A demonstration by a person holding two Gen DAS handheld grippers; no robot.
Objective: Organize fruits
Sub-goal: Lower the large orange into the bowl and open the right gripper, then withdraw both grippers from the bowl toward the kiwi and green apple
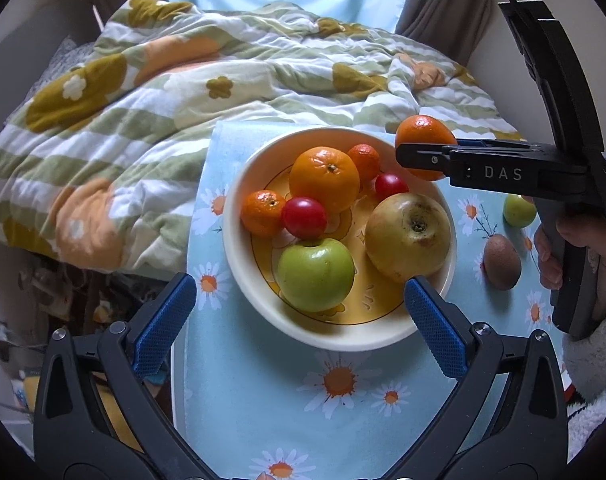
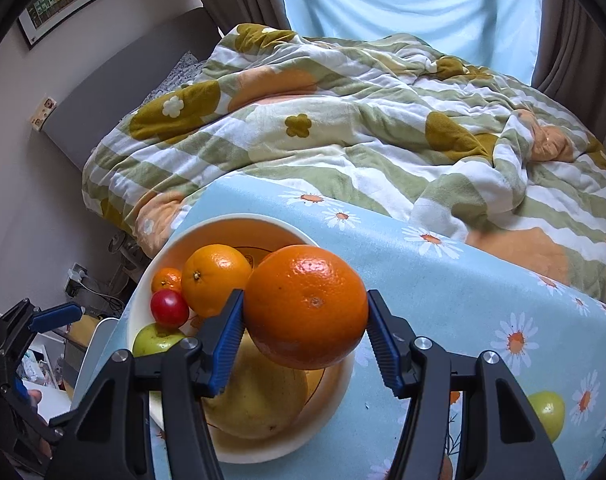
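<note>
A cream bowl point(image 1: 233, 200) with a yellow inside holds a big orange point(image 1: 324, 174), two mandarins point(image 1: 263, 213), two small red fruits point(image 1: 304, 217), a green apple point(image 1: 315, 274) and a yellowish pear-like fruit point(image 1: 407, 236). My right gripper point(image 2: 305, 298) is shut on another large orange point(image 2: 303, 280) and holds it in the air over the bowl's point(image 2: 159, 264) right rim. In the left wrist view that gripper point(image 1: 419, 156) reaches in from the right with the orange point(image 1: 423, 132). My left gripper point(image 1: 299, 282) hangs open above the bowl's near side, holding nothing.
A kiwi point(image 1: 502, 262) and a small green fruit point(image 1: 519, 210) lie on the daisy-print blue cloth point(image 1: 263, 400) right of the bowl. A bed with a flowered quilt point(image 1: 163, 100) lies directly behind the table. A hand point(image 1: 575, 248) grips the right gripper's handle.
</note>
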